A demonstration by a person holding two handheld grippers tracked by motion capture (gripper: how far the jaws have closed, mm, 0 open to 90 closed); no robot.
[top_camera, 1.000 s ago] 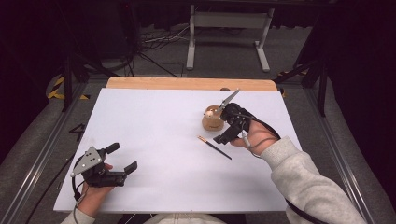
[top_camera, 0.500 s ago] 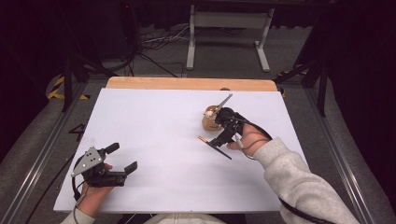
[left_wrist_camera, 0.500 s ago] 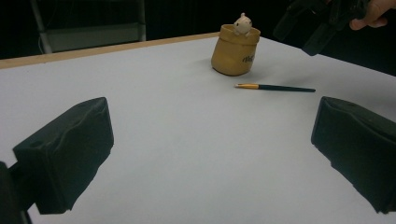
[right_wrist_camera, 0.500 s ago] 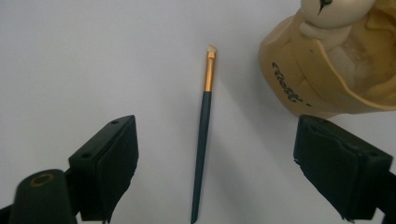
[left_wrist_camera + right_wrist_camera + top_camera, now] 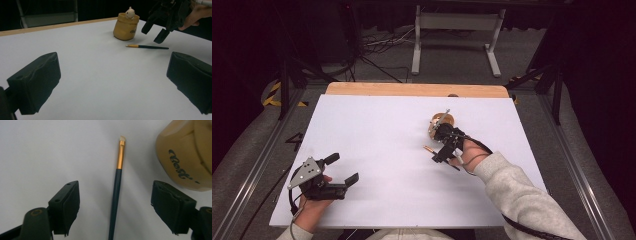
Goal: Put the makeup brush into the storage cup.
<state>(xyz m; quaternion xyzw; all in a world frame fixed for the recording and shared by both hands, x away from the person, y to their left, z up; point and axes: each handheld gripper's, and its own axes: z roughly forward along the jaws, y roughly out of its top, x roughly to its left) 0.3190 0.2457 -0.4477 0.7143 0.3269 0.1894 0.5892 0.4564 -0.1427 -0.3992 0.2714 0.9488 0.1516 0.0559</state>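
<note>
While the right tool (image 5: 115, 205) hovered with jaws spread and closing, untouched between them lay a slim brush (image 5: 116, 192): dark handle, gold ferrule, pale tip. The left tool (image 5: 112, 82) gaped empty.

1. Brush (image 5: 116, 187): slim dark handle, gold ferrule, pale bristle tip.
2. Pose: lying flat on the white counter (image 5: 377, 135).
3. Location: just beside the tan pot (image 5: 125, 27), apart from it.
</note>
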